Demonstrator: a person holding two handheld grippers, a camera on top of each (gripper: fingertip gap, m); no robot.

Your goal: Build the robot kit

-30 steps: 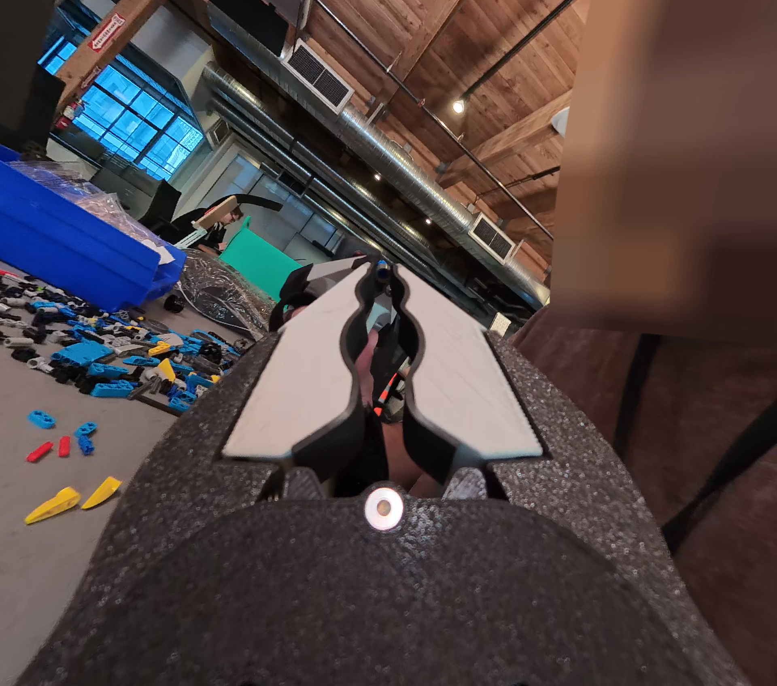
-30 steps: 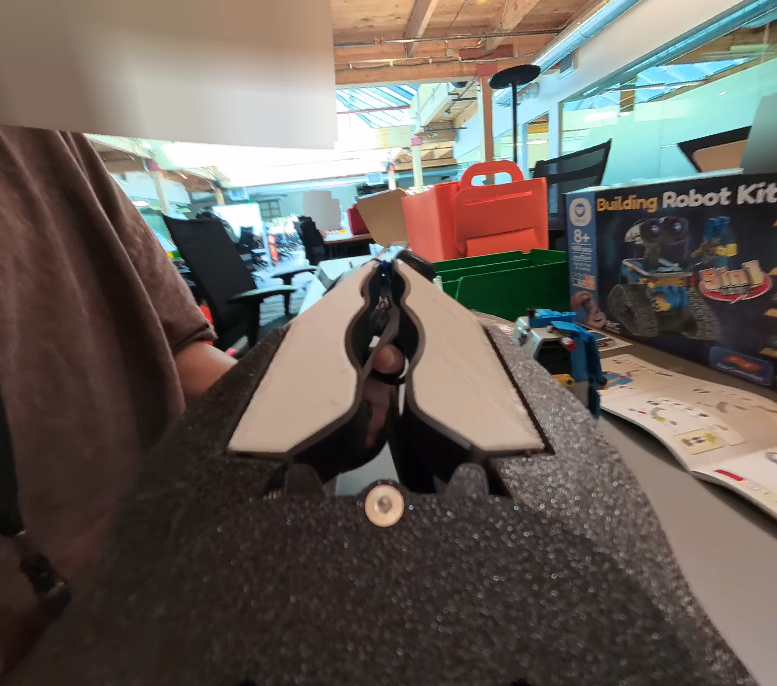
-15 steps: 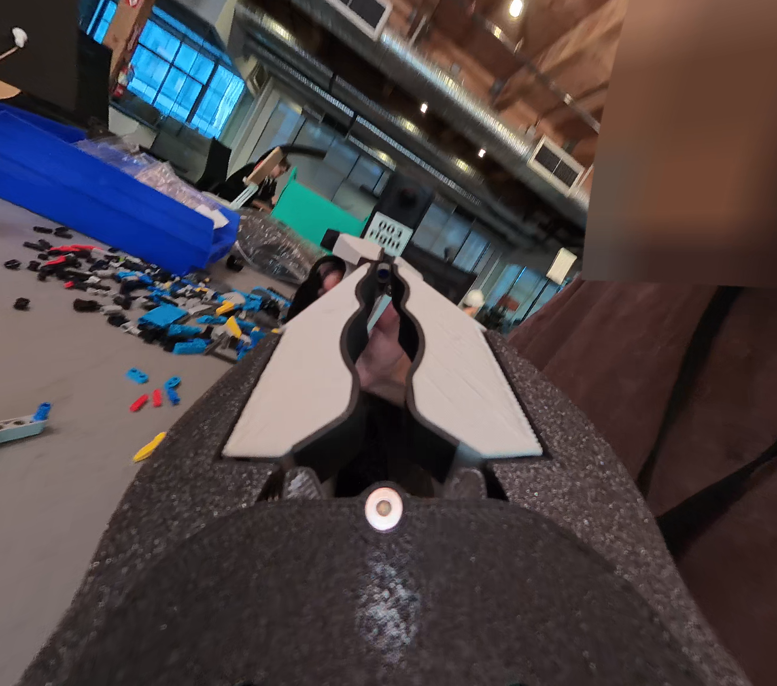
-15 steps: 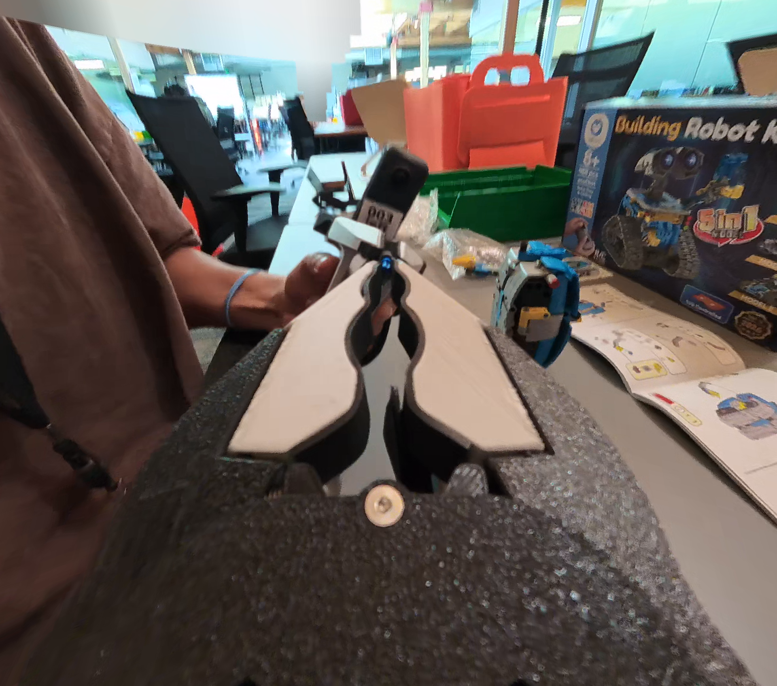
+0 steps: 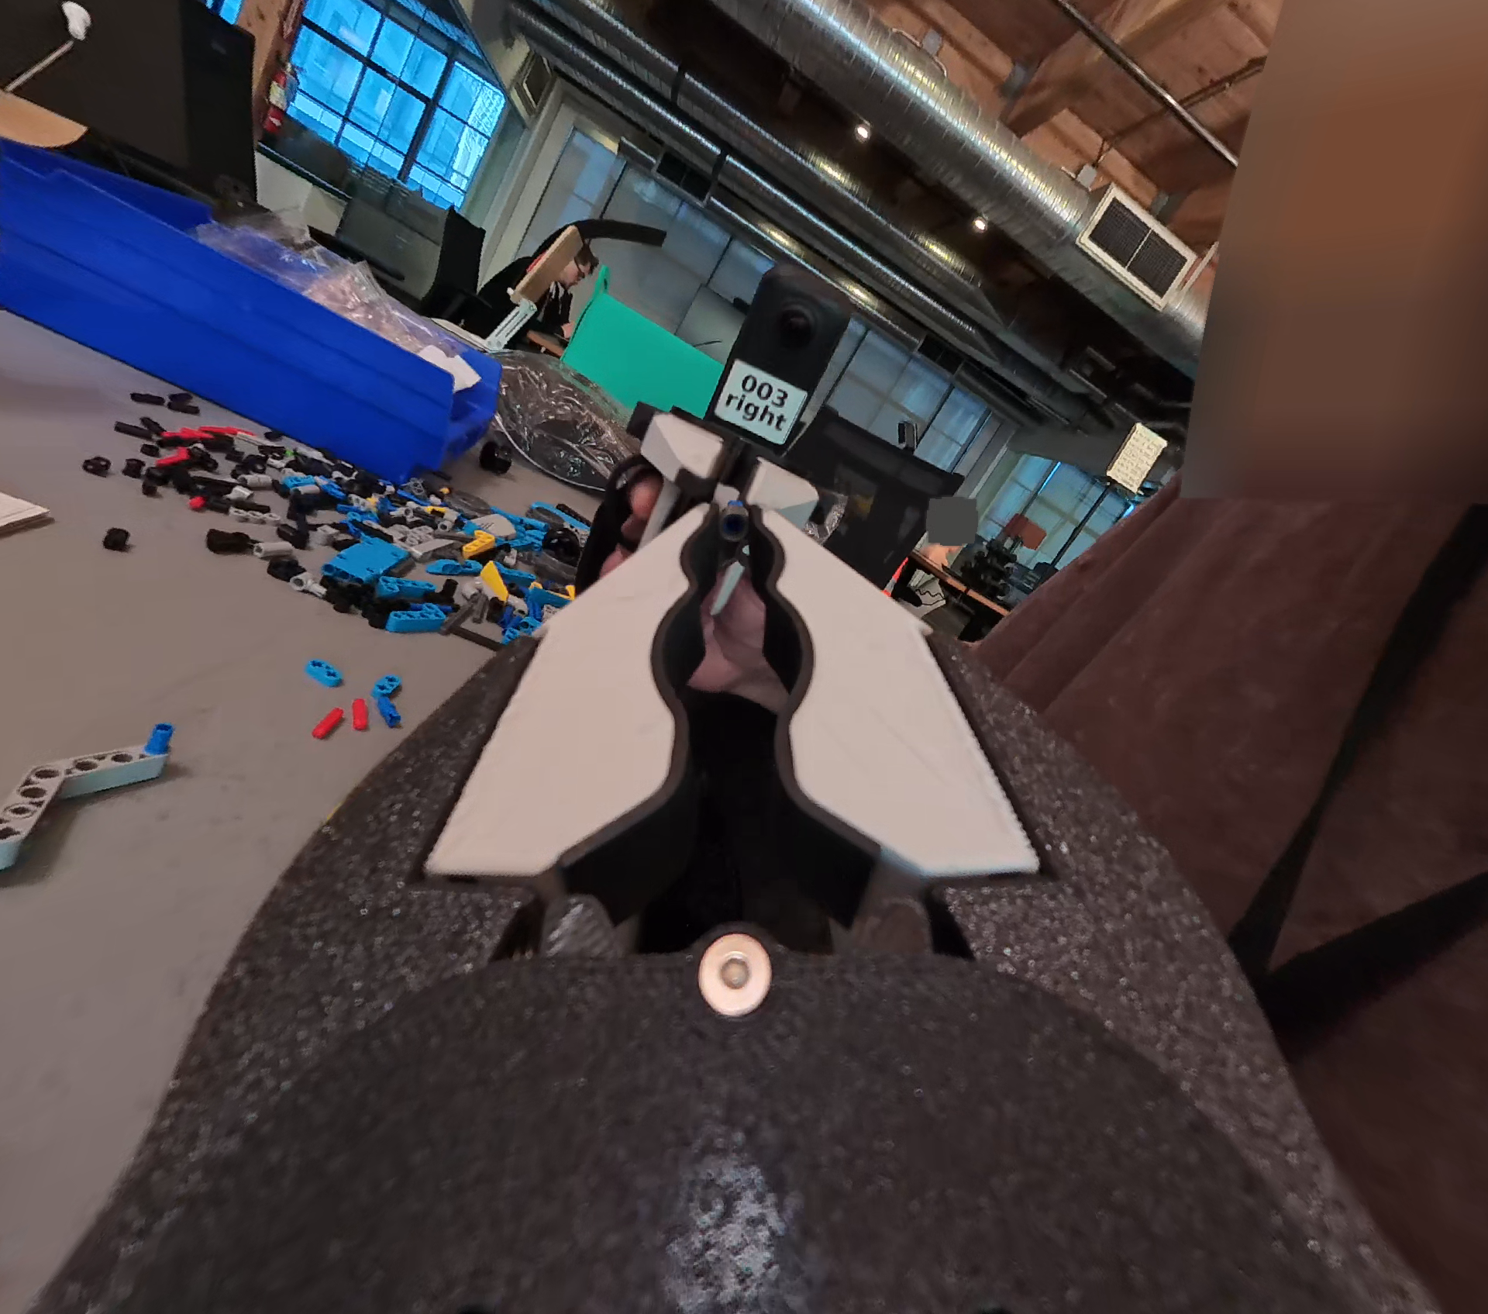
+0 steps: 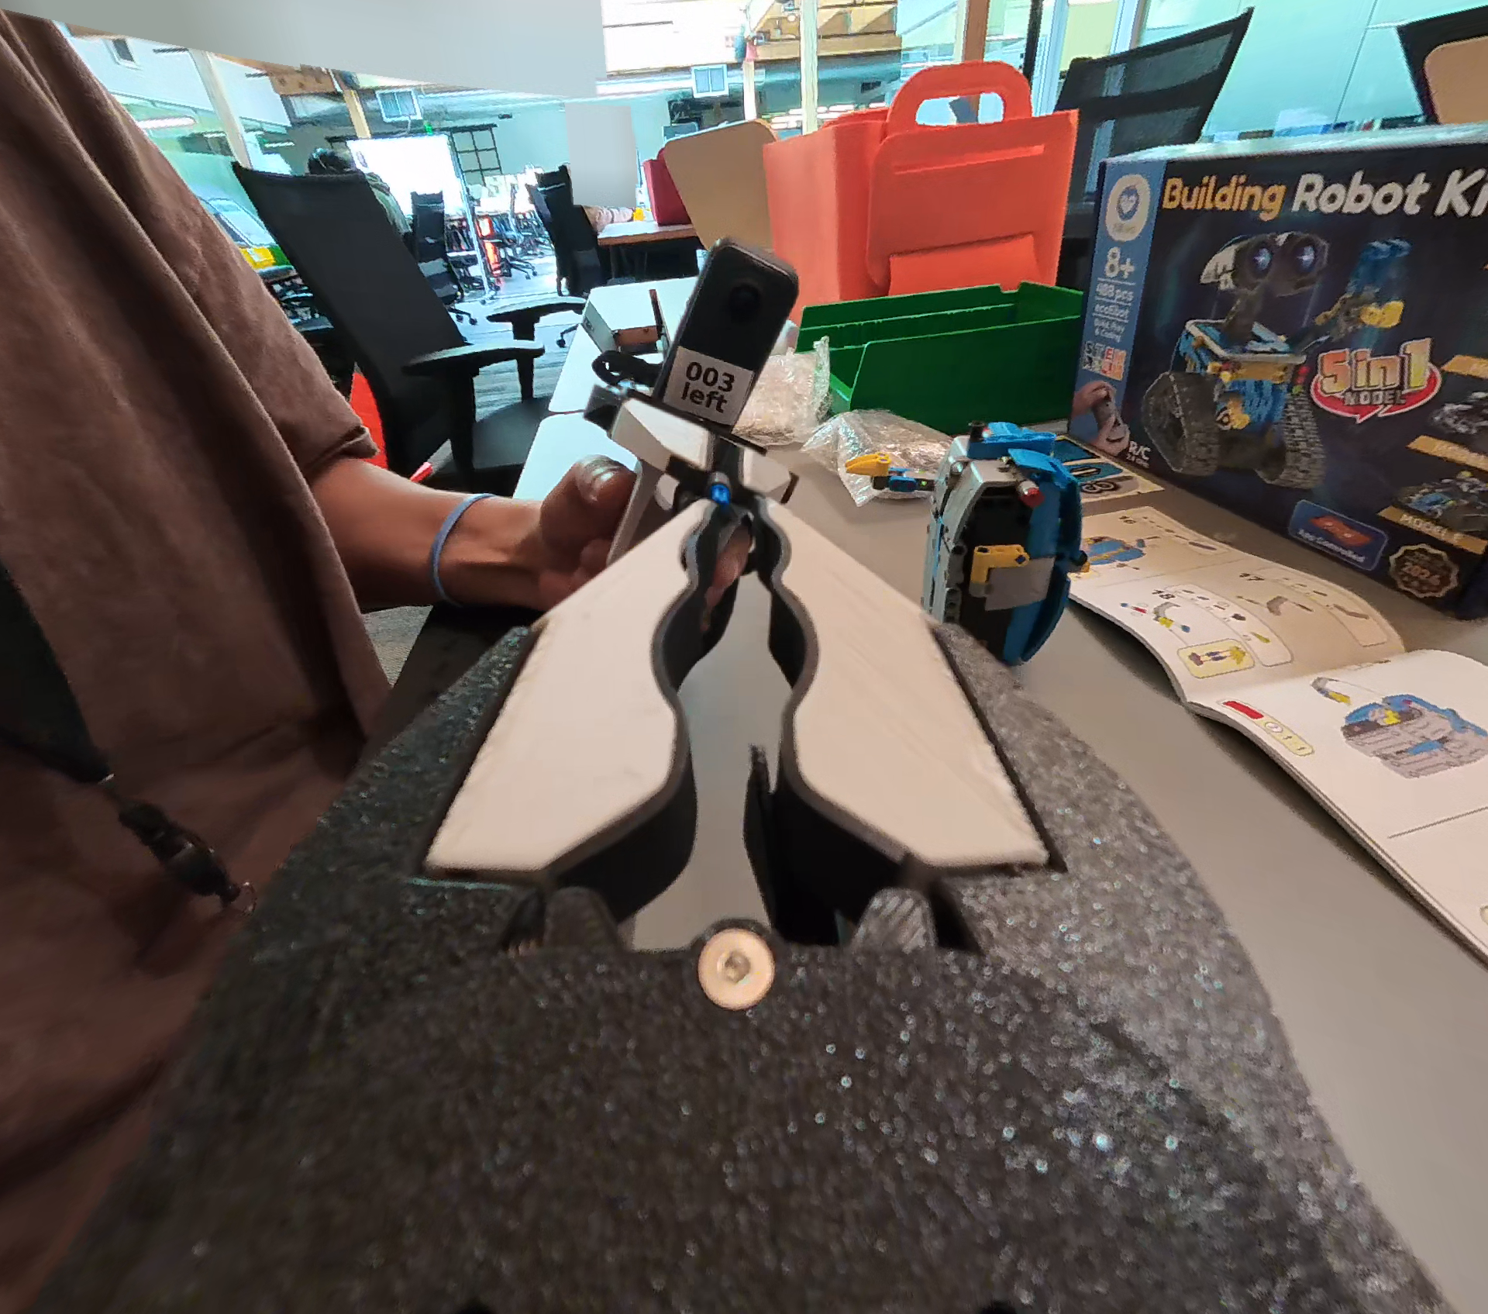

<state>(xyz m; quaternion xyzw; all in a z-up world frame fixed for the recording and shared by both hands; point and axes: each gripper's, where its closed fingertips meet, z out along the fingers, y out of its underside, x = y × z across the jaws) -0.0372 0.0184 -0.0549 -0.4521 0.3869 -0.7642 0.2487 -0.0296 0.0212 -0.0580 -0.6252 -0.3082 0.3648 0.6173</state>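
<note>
The left gripper [image 5: 731, 534], two white fingers edged in black rising from a speckled black foam body, has its tips drawn together around a small blue round-ended peg [image 5: 731, 525], and the right gripper [image 6: 719, 500], of the same build, meets it tip to tip from the opposite side, its own fingers pinched on that same blue piece; whether each gripper bears the peg's weight or only touches it cannot be told. Both are raised above the grey tabletop [image 5: 161, 631]. Beyond the left gripper's tips stands the black camera with a white label [image 5: 785, 349] mounted on the right gripper, with the person's hand [image 5: 737, 639] visible through the gap between the fingers. To the left of the left gripper, well apart, lies a scattered heap of small blue, black, grey and yellow plastic building pieces [image 5: 386, 550], a few loose red and blue pins [image 5: 354, 699] nearer, a grey angled beam with holes [image 5: 72, 784] at the near edge, and behind them a long blue plastic bin [image 5: 201, 325]. To the right of the right gripper, near but not touching, stands a partly built blue and grey toy robot body [image 6: 1002, 542]; farther right an open instruction booklet [image 6: 1288, 655] lies flat, with a dark printed kit box [image 6: 1304, 341] upright behind it. Farther back sit a green plastic bin [image 6: 942, 341] and an orange handled case [image 6: 926, 204]. The person's other hand [image 6: 564, 534], in a brown sleeve, grips the left gripper's handle.
</note>
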